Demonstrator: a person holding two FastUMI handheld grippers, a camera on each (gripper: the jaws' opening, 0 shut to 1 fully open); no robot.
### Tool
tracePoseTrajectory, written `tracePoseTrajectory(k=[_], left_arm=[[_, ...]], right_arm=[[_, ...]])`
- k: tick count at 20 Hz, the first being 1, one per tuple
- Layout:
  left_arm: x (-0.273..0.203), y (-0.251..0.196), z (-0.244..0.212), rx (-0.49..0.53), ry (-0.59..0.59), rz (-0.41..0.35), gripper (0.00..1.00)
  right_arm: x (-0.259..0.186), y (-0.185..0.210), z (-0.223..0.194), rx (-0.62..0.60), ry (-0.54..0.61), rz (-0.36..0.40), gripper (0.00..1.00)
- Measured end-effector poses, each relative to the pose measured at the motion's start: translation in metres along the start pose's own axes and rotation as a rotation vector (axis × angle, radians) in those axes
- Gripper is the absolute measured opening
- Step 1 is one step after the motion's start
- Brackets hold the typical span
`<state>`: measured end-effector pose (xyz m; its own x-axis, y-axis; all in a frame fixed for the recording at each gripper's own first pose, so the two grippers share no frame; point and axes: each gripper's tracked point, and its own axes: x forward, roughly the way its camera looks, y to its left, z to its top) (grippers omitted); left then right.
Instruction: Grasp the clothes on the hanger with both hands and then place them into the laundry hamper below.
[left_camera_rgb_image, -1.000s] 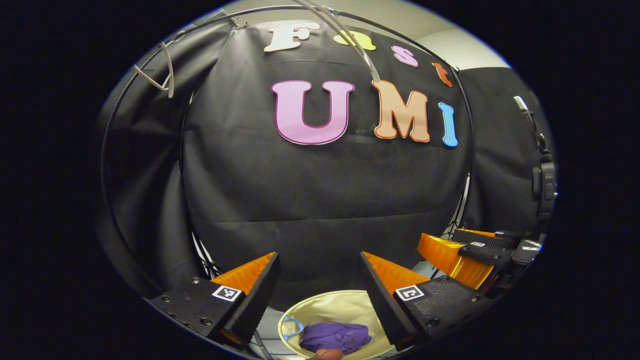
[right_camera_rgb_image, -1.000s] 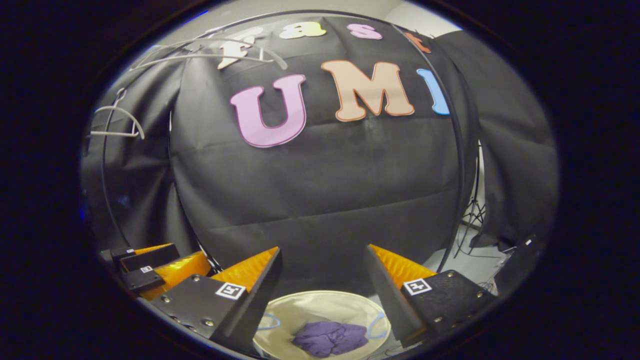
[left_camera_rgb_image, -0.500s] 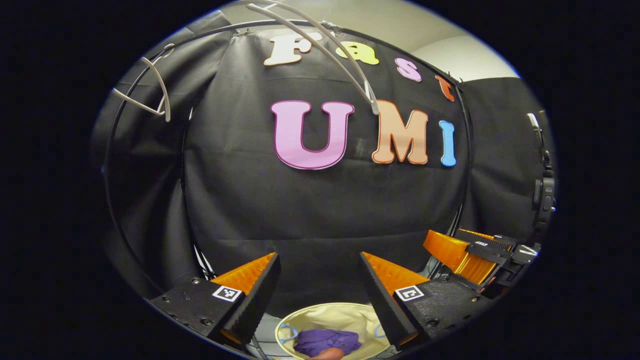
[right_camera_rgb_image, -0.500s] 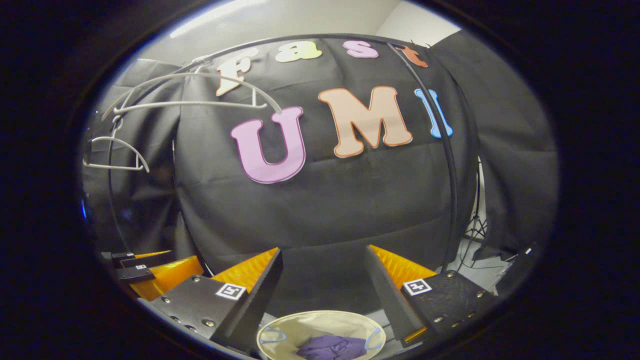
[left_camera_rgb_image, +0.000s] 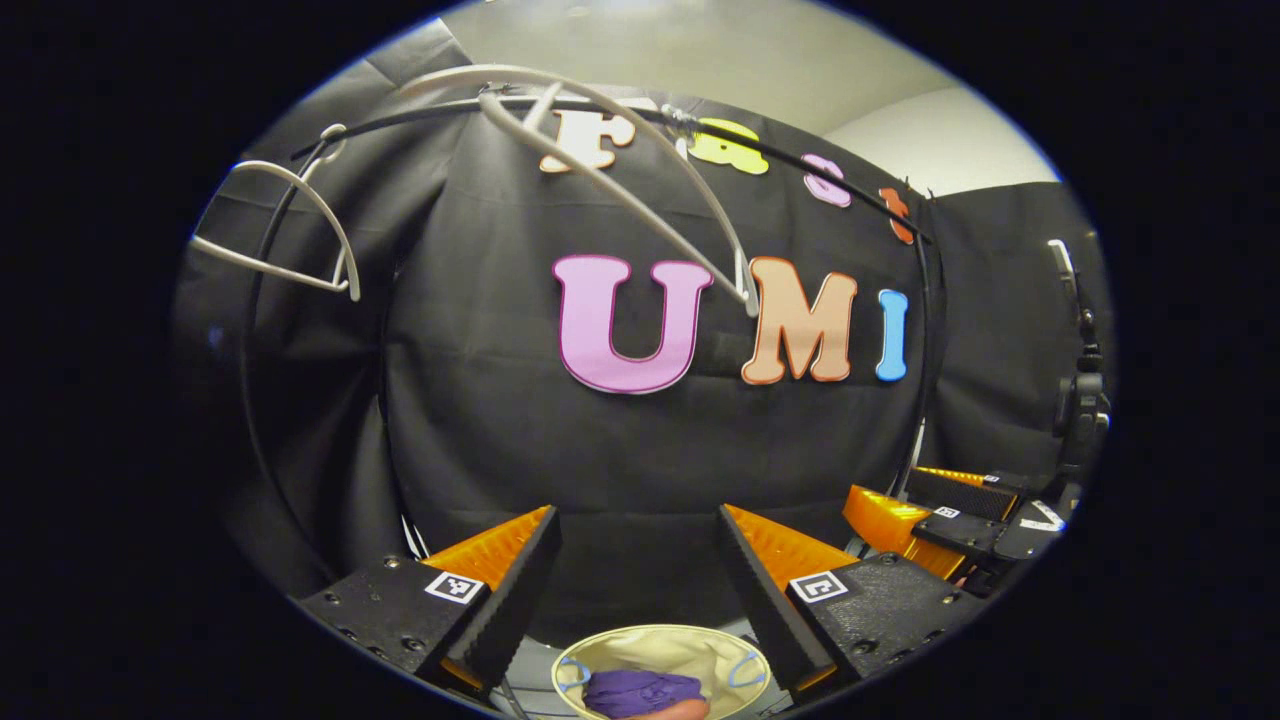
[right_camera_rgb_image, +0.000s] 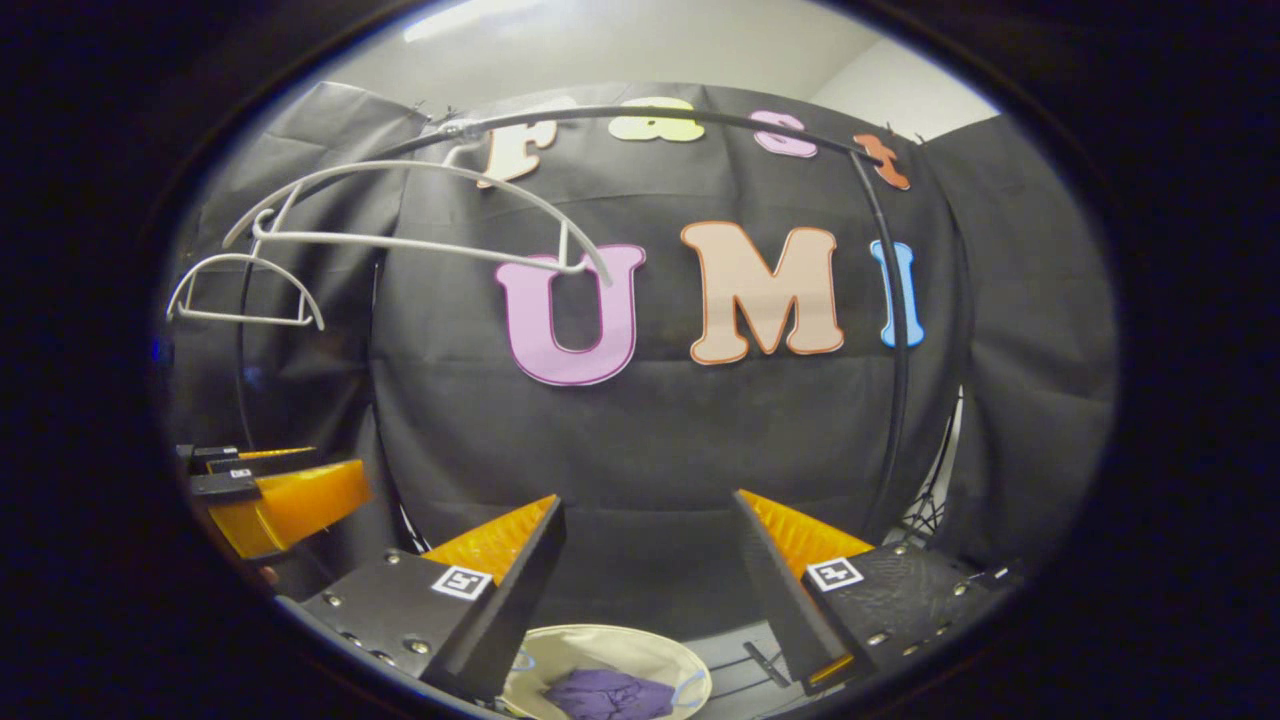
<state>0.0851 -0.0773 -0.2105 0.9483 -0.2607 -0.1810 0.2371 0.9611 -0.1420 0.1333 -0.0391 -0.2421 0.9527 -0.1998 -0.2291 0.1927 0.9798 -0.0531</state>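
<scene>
Both grippers had lifted away from the hamper (left_camera_rgb_image: 655, 645) — it looked smaller and lower than a second before. The purple clothes (left_camera_rgb_image: 630, 692) lay inside it. The left gripper (left_camera_rgb_image: 635, 585) and right gripper (right_camera_rgb_image: 645, 580) were wide open, holding nothing — the job looked done.

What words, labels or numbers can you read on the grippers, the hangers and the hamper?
No readable text on any of them.
Left gripper: square black-and-white marker patches on the fingers carry a pattern, not words.
Right gripper: the same kind of marker patches, no words.
Hanger: plain, nothing printed.
Hamper: no print visible on the part that shows.
</scene>
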Motion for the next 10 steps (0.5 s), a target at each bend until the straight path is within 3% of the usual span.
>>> tracePoseTrajectory(k=[6, 10], left_arm=[[-0.028, 0.005, 0.049, 0.017, -0.037, 0.006, 0.92], [-0.041, 0.003, 0.075, 0.033, -0.074, 0.000, 0.92]], right_arm=[[-0.032, 0.006, 0.056, 0.037, -0.041, 0.093, 0.98], [-0.060, -0.008, 0.083, 0.035, -0.091, 0.090, 0.98]])
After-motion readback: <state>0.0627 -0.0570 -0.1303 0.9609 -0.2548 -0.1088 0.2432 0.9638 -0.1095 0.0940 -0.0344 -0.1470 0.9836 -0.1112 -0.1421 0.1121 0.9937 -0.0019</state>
